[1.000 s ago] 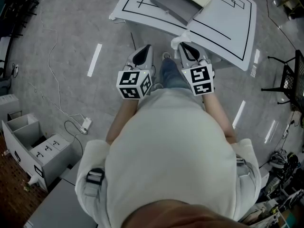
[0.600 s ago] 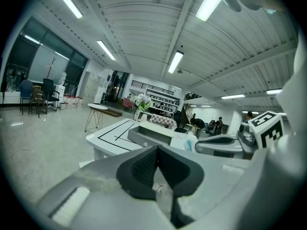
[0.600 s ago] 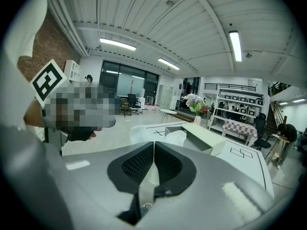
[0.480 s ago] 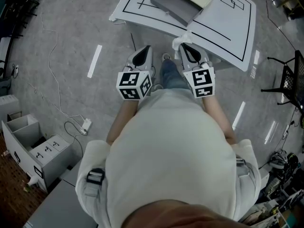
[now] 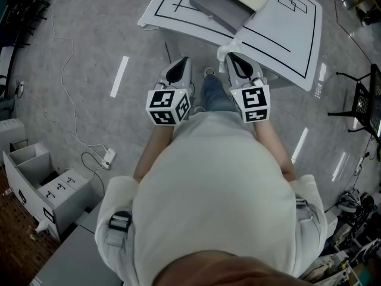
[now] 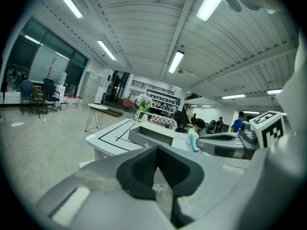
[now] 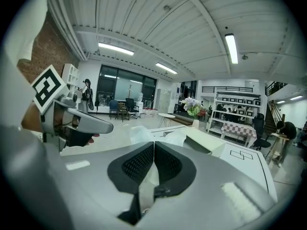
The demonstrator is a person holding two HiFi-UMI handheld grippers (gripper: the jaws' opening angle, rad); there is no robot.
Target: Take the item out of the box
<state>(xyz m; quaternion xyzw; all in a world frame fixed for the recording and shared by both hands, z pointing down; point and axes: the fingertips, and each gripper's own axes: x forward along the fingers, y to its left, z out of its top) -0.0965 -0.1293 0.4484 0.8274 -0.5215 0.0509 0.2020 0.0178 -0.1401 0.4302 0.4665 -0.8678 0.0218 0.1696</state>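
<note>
Head view: right gripper jaws closed on white item at the near edge of table; left gripper closed, empty; box farther off.

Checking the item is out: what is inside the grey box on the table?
The grey box shows only bare floor; its near wall hides a thin strip. The right tongs grip a white item.

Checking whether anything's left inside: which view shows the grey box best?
Head view: it looks down into the box. The left gripper view shows only its side wall; the right gripper view hardly shows it.
</note>
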